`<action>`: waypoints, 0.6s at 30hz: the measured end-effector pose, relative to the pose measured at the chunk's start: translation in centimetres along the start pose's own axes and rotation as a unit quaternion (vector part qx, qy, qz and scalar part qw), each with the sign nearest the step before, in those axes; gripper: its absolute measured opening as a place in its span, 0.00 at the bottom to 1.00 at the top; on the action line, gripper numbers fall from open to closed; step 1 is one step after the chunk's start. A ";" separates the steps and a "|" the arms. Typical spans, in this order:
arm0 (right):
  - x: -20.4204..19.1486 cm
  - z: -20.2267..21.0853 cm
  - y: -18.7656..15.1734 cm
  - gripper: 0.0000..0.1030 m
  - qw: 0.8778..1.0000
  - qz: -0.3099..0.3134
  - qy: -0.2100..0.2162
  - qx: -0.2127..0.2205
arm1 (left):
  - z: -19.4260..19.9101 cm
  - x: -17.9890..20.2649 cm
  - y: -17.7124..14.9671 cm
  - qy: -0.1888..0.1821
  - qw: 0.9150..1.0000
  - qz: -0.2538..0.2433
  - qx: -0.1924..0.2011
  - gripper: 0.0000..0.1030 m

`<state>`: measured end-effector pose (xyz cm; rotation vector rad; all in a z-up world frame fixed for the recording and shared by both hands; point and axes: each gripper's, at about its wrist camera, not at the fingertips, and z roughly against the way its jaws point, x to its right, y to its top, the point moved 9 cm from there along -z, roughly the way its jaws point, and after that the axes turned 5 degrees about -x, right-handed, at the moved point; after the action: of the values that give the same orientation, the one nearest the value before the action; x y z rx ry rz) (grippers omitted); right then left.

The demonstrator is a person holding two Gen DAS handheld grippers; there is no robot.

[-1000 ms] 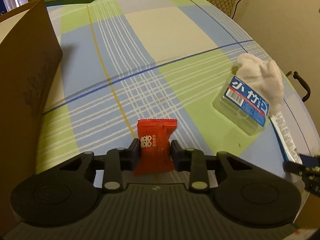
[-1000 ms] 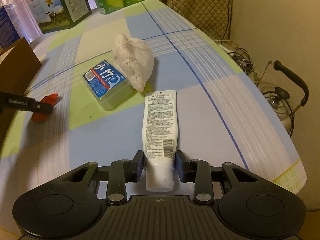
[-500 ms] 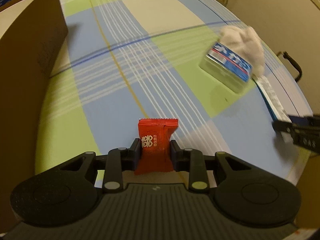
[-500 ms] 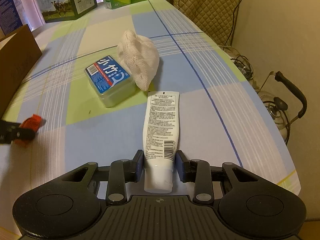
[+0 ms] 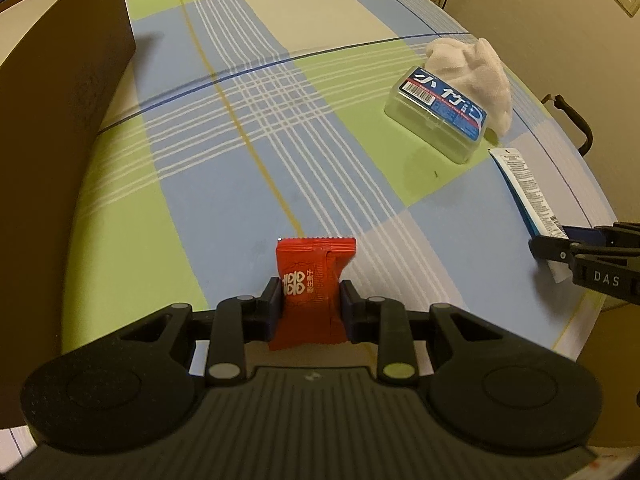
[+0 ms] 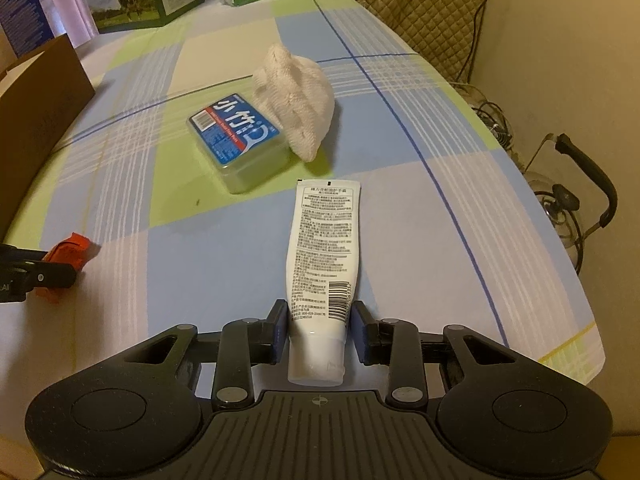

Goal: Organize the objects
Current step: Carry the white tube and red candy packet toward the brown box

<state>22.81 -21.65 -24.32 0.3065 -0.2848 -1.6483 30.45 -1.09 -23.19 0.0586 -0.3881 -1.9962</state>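
Beside the tall cardboard box, which stands at the left edge of the checked tablecloth, I hold one gripper in each hand, and each one grips an item. My left gripper is closed on a small red candy packet, pinched at its middle so both crimped ends stick out; the packet stands upright between the pads. My right gripper, well to the right of the box, is closed on the neck of a white tube just above its cap, so the printed body points forward, away from me. I judge that gripping the stiffer neck keeps the soft body from being squeezed.

Two things wait on the cloth, farther right of the box than the candy: a clear plastic case with a blue label and a crumpled white cloth touching the case's far corner. Both lie ahead of the tube.

The box is the only open container in view, so I judge it the likely place for everything, with the candy nearest to it.
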 end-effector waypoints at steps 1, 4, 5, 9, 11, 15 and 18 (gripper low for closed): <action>-0.1 0.0 -0.1 0.29 1.000 0.000 0.001 -0.001 | 0.0 0.0 -0.1 0.000 1.000 0.000 0.000 0.25; -0.3 0.2 -0.4 0.29 1.000 0.000 0.002 -0.005 | 0.2 -0.1 -0.3 -0.002 1.000 -0.002 -0.001 0.25; -0.4 0.2 -0.5 0.29 1.000 0.001 0.003 -0.006 | 0.2 -0.1 -0.4 -0.003 1.000 -0.002 -0.001 0.25; -0.9 0.4 -0.9 0.28 1.000 0.005 0.009 -0.017 | 0.7 -0.1 -0.5 -0.008 1.000 -0.003 0.004 0.25; -1.4 0.6 -1.2 0.28 0.999 0.005 0.020 -0.025 | 1.2 0.0 -0.5 -0.011 1.000 -0.003 0.008 0.25; -2.9 1.4 -1.4 0.28 0.998 0.001 0.056 -0.033 | 2.4 -0.1 -0.3 -0.019 1.000 -0.002 0.022 0.25; -4.4 2.6 -1.0 0.28 0.996 0.002 0.084 -0.029 | 3.7 -0.3 0.0 -0.022 0.999 0.001 0.037 0.25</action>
<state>21.36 -17.17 -22.12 0.3980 -0.1115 -1.6127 29.82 0.12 -19.77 0.0608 -0.4895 -1.9840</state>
